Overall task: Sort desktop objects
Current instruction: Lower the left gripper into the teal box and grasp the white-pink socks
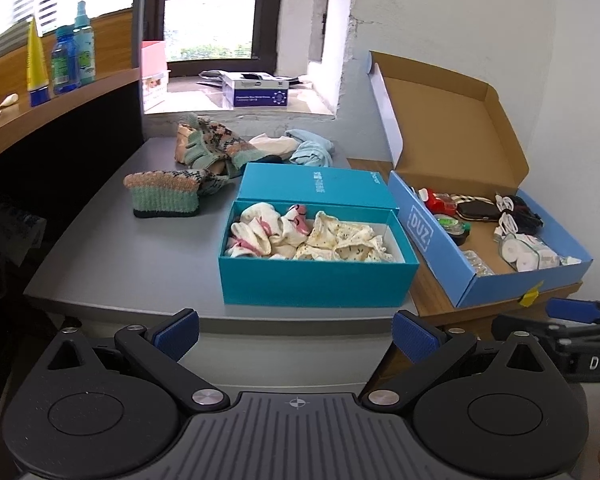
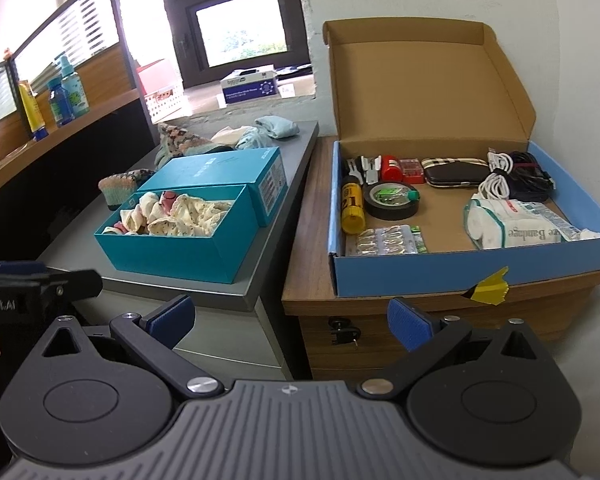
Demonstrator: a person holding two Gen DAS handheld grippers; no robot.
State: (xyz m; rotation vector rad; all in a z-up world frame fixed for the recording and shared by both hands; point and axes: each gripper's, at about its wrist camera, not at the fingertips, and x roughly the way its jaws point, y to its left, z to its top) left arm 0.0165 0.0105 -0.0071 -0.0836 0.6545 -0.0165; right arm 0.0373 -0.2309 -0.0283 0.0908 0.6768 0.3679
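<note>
A teal box [image 1: 316, 280] holding small socks [image 1: 300, 234] stands on the grey desk [image 1: 140, 248]; its lid [image 1: 316, 186] lies behind it. Knitted gloves [image 1: 168, 194] and light cloths [image 1: 312, 148] lie loose at the back. A blue cardboard box [image 2: 460, 272] with tape [image 2: 392, 200], a yellow tube [image 2: 352, 208], pill strips, cables and a bandage pack [image 2: 516, 228] sits on a wooden cabinet [image 2: 440, 312]. My left gripper [image 1: 296, 338] is open and empty before the teal box. My right gripper [image 2: 290, 326] is open and empty before the gap between desk and cabinet.
A wooden shelf at the left carries bottles [image 1: 74, 54] and a yellow tube [image 1: 36, 64]. A window sill at the back holds a blue-and-white carton [image 1: 256, 90] and a pink box [image 1: 154, 68]. A white wall stands behind the cardboard box.
</note>
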